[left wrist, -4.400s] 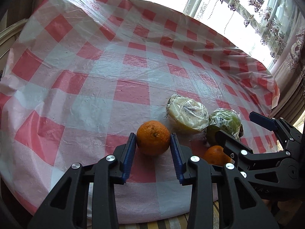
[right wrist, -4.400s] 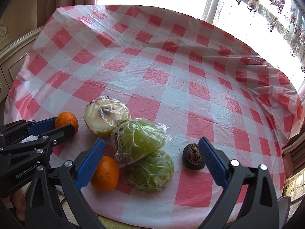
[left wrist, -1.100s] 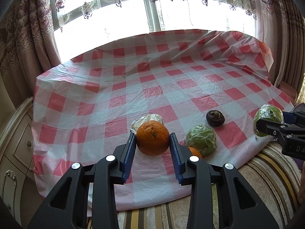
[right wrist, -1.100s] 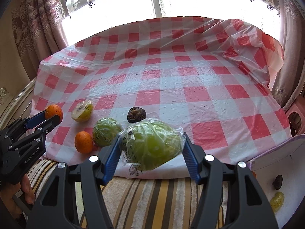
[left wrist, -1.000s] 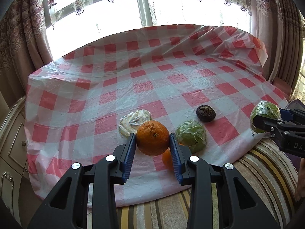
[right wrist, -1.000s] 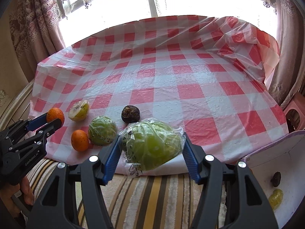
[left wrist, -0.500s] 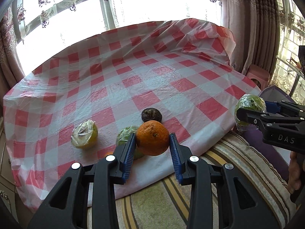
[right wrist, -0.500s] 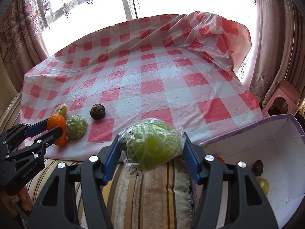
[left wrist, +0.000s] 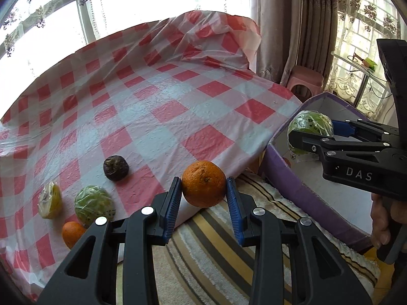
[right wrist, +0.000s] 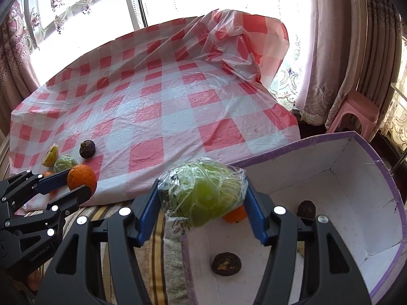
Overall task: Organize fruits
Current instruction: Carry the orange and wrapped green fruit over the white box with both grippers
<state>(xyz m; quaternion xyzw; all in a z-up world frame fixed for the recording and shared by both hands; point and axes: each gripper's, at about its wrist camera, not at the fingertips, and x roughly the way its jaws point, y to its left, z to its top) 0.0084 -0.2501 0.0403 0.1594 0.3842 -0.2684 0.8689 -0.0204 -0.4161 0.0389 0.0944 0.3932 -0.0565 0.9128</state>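
- I see the red-and-white checked plastic tablecloth (left wrist: 157, 106) covering the large table, crumpled up at its far corner.
- My purple-rimmed cardboard box with a white inside (right wrist: 351, 190) sits beside the table's near edge, over a striped brown-and-cream rug (left wrist: 218, 249).
- My right gripper (right wrist: 201, 203) has its blue pads clamped on a green round fruit wrapped in clear plastic (right wrist: 203, 193), held in the air over the box's near-left corner.
- My left gripper (left wrist: 203, 195) has its blue pads closed on a round orange citrus fruit (left wrist: 203, 183), held just off the table edge, above the rug.
- On the table's near-left corner lies a second plastic-wrapped green fruit (left wrist: 94, 204).
- Just left of it lies a plastic-wrapped yellow fruit piece (left wrist: 49, 203).
- In front of them, at the cloth's edge, sits a smaller orange fruit (left wrist: 72, 232).
- Behind the green one rests a dark brown wrinkled round fruit (left wrist: 115, 167).
- Inside the box I count a cut dark brown fruit (right wrist: 226, 264), another dark round fruit (right wrist: 306, 209), and an orange fruit (right wrist: 235, 217) partly hidden behind the held bag.
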